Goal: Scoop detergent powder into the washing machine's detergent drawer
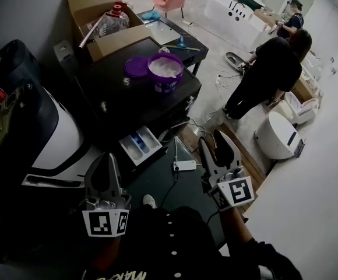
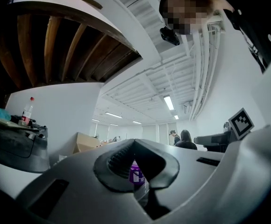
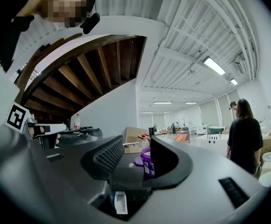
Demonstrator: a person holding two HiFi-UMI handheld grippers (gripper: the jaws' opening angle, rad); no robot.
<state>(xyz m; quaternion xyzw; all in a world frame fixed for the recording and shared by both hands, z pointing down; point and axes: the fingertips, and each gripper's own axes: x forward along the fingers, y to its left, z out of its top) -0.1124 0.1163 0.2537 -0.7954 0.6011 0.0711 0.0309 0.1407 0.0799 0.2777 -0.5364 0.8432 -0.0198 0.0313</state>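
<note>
Left gripper (image 2: 134, 143): jaws pressed together at the tips, with nothing pinched; it hangs free of every surface.
Right gripper (image 3: 136, 146): jaws spread wide, pads bare, nothing between them and in contact with nothing.
Detergent tub (image 1: 166, 74): purple, uncovered, white powder showing inside. It stands well ahead of both grippers and lines up with the gap between the right gripper's jaws.
Lid (image 1: 135, 67): purple, lying flat just beside the tub, on the side toward the left gripper.
Washing machine (image 1: 122, 101): its dark top carries the tub and lid, ahead of both grippers.
Detergent drawer (image 1: 138, 147): pulled out, white with blue inserts. It sits ahead and to the right of the left gripper, left of the right gripper, and nearer than the tub.
White plug block (image 1: 185, 165): with its cable, just left of the right gripper.
</note>
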